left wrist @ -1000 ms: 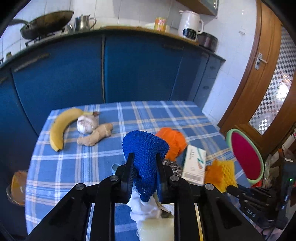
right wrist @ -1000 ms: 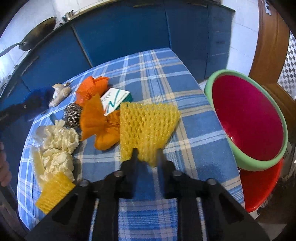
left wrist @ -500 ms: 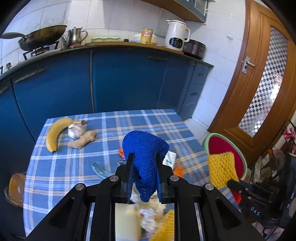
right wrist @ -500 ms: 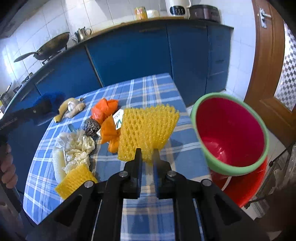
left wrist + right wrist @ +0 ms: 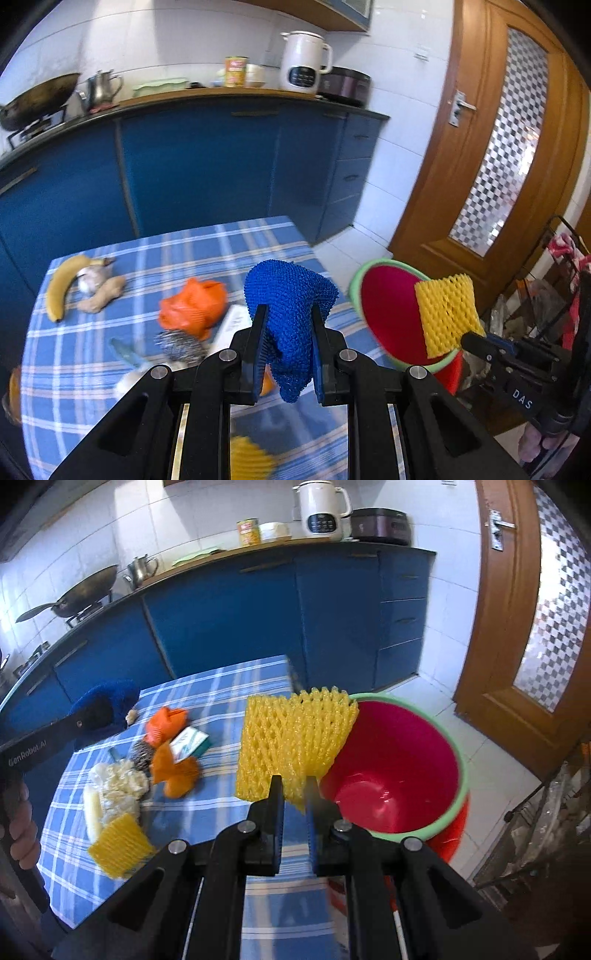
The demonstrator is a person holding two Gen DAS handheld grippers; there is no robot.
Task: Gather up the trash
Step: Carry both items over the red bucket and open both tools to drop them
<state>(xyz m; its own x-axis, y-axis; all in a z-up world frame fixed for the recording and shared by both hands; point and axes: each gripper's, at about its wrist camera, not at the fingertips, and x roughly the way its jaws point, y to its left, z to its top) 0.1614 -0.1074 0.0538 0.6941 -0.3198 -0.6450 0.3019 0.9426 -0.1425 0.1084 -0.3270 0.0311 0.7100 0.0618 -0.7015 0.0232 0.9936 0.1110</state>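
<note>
While red bucket sits empty; left jaws pinch blue mesh; right pinch yellow net

Up close, the left hand-held gripper is all matte black angular plastic, two forked arms running to flat fingers lined with ribbed blue pads, silver round screws at each pivot. The right hand-held gripper is the same build: black linkages, silver screw heads, blue ribbed pads. Seen from the side, one black body carries white lettering "DAS", the other "GenRobot.AI". A bare hand wraps a black handle at far left.
</note>
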